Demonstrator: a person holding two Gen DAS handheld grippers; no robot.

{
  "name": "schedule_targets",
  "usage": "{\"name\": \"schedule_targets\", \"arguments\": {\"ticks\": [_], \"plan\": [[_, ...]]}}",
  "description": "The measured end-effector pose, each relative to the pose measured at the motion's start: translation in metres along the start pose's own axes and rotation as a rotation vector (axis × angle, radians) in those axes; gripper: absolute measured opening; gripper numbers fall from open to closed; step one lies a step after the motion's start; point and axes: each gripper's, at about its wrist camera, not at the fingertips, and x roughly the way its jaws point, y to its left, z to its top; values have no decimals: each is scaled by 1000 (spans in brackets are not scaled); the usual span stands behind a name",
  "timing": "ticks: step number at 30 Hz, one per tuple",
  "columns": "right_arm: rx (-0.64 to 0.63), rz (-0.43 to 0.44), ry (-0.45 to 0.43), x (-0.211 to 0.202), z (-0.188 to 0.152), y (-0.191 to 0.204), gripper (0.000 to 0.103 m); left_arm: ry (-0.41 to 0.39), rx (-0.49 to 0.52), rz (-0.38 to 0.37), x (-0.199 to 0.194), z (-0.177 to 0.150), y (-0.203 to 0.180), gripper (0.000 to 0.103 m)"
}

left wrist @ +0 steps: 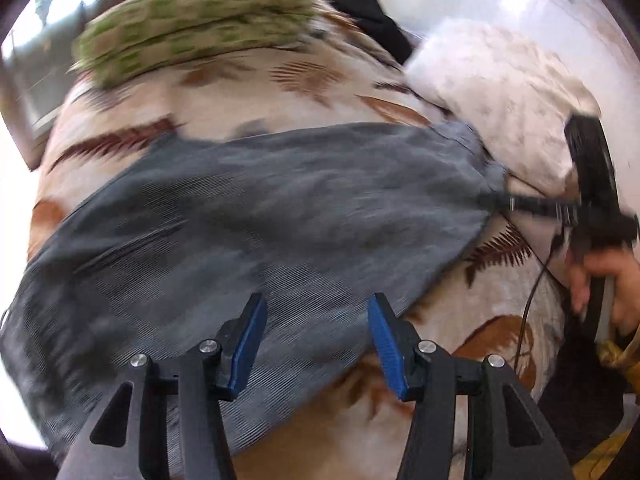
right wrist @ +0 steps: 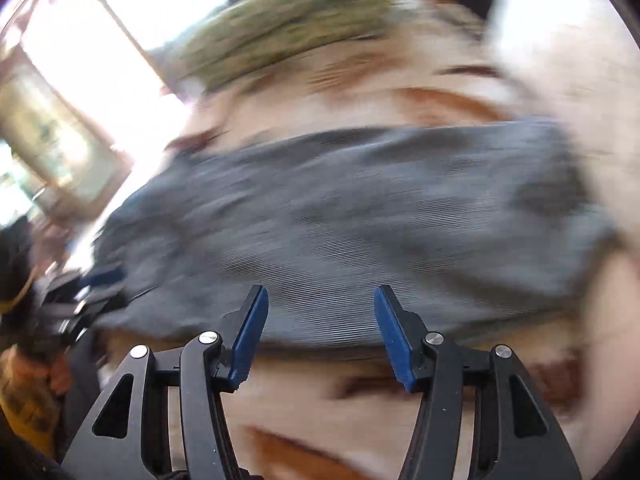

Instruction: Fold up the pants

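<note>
We see grey pants (left wrist: 256,216) spread flat across a bed, lying on a cream blanket (left wrist: 320,80) printed with brown leaves, seemingly laid out wide so they can be folded. Both pictures are blurred. Our left gripper (left wrist: 318,344) hovers over the near edge of the pants with its blue fingers (left wrist: 252,344) spread apart and nothing between them. Our right gripper (right wrist: 320,336) is likewise spread wide and empty above the near edge, and in the left view it appears at the far right, reaching toward the right end of the cloth; whether it touches there we cannot tell. We judge both are placed to pick up an edge for a fold. A green patterned pillow (left wrist: 192,24) lies near the far side of the bed, apart from the pants, and a white pillow (left wrist: 500,100) sits just beside their right end, crowding that side. Bare blanket shows in front of the near edge, leaving room to work.
</note>
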Motion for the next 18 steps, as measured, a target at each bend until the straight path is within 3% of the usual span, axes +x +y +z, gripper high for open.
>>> {"name": "schedule_targets", "arguments": {"ticks": [4,9,11,12,13,14,15,18], "plan": [[217,-82,-41,-20,8,-67,54,57,148,-6,19,-2,-36,55],[296,-139,-59,-8,6,-93,51,137,356,64,37,-23,-63,55],[297,-172,-63,5,8,-96,46,157,361,101,45,-25,-58,47],[292,-182,-72,9,9,-95,44,156,350,111,47,-25,-55,32],[281,-198,-81,15,12,-95,37,149,324,105,47,-22,-50,20],[267,-218,-83,20,15,-96,22,141,295,71,44,-21,-45,13],[247,-235,-86,20,17,-96,14,130,275,51,42,-20,-42,9],[242,-219,-87,4,11,-101,11,95,284,42,27,-23,-40,4]]}}
